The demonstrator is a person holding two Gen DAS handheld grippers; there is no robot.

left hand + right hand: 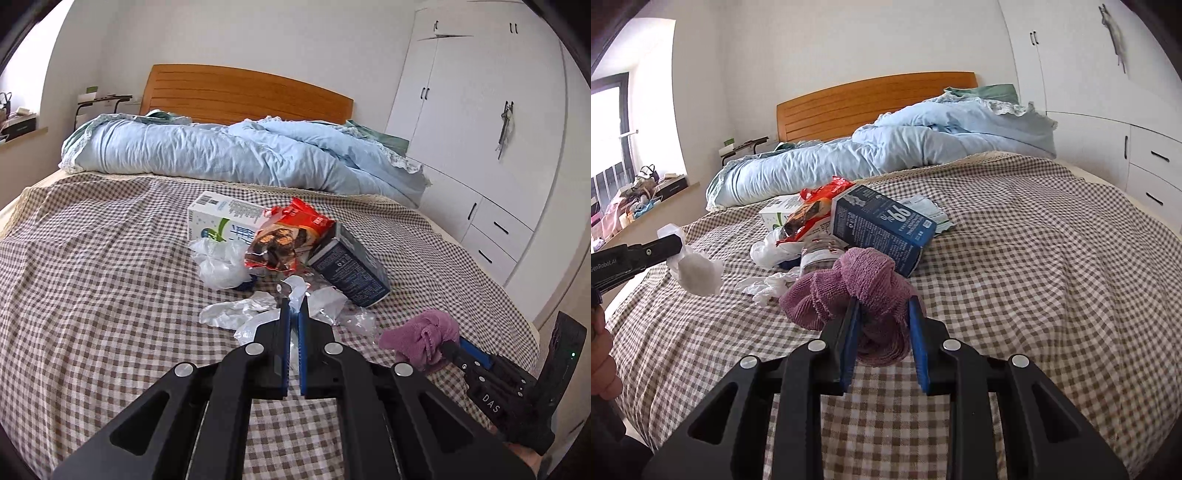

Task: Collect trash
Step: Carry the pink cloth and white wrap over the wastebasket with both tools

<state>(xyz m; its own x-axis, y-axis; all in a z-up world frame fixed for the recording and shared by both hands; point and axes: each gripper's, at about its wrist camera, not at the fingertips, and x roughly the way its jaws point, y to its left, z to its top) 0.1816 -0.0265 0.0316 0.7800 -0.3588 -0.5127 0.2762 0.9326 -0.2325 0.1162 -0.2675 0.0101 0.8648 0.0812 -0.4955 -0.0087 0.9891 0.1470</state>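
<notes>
left gripper [293, 306]: jaws pinched tight on a white tissue wad [698, 271] | right gripper [882, 306]: clamped on a purple cloth [849, 284], aimed slightly downward

Brown-and-white checked bedspread [1034, 258], pale blue duvet [221, 155], purple cloth [857, 288], dark blue carton [882, 229].

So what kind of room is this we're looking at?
Almost certainly a bedroom: a bed with a wooden headboard, a rumpled light blue duvet on the checked bedsheet, and a white built-in wardrobe along the wall.
</notes>
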